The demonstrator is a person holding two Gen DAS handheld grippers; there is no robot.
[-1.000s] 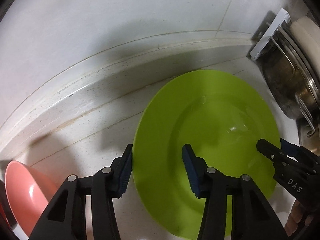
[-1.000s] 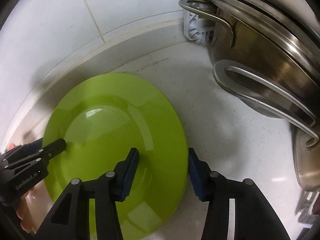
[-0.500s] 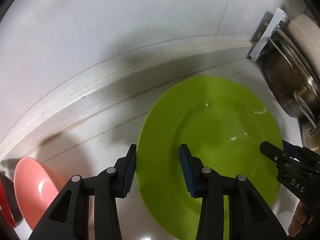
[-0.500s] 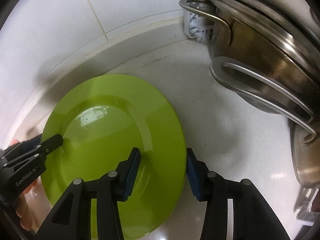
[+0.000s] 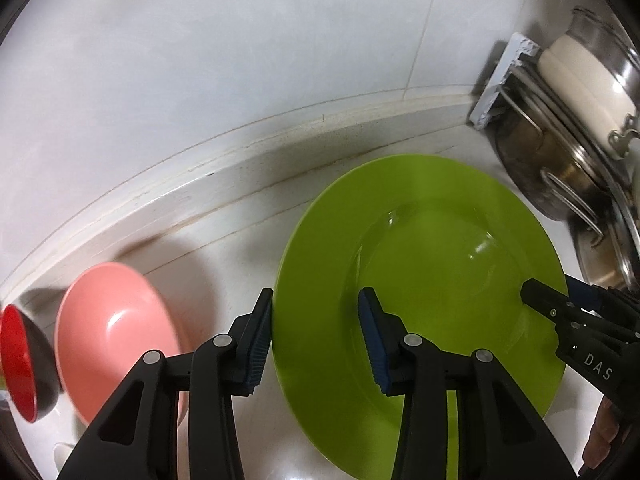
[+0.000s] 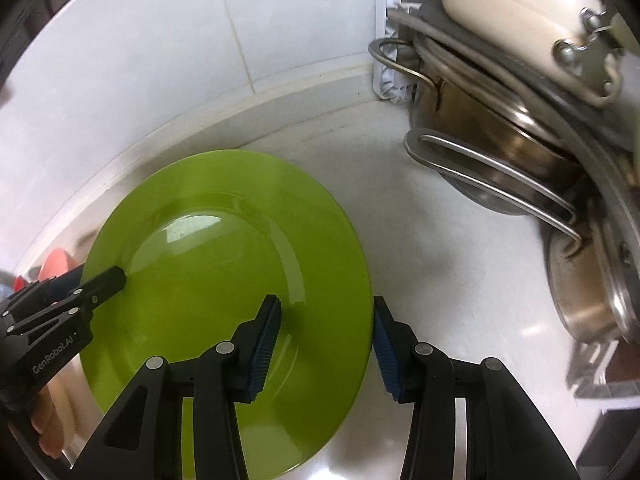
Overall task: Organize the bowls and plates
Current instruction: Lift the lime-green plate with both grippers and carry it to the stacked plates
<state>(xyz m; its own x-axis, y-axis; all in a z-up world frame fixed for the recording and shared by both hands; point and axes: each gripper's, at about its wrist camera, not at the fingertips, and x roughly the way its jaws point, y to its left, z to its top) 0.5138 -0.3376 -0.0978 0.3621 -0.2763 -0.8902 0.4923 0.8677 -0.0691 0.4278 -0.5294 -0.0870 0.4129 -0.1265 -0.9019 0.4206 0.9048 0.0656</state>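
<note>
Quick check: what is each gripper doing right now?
Left gripper: open, straddling the left rim of the green plate, not clamped.
Right gripper: open, straddling the plate's right rim, not clamped.

You get even indoor light from overhead, fairly bright, a bit cool. Glare spots sit on the green plate (image 5: 432,248), with a pale window-like reflection in its well in the right wrist view. Bright highlights streak the steel pots (image 6: 500,152). Soft shadows fall on the counter (image 5: 224,248) behind the plate and beside the pink bowl (image 5: 116,332). Heavy fisheye bend curves the wall (image 5: 200,60) joint, corners go black. Edges smear; the red bowl (image 5: 20,360) is soft, centre stays sharp.
</note>
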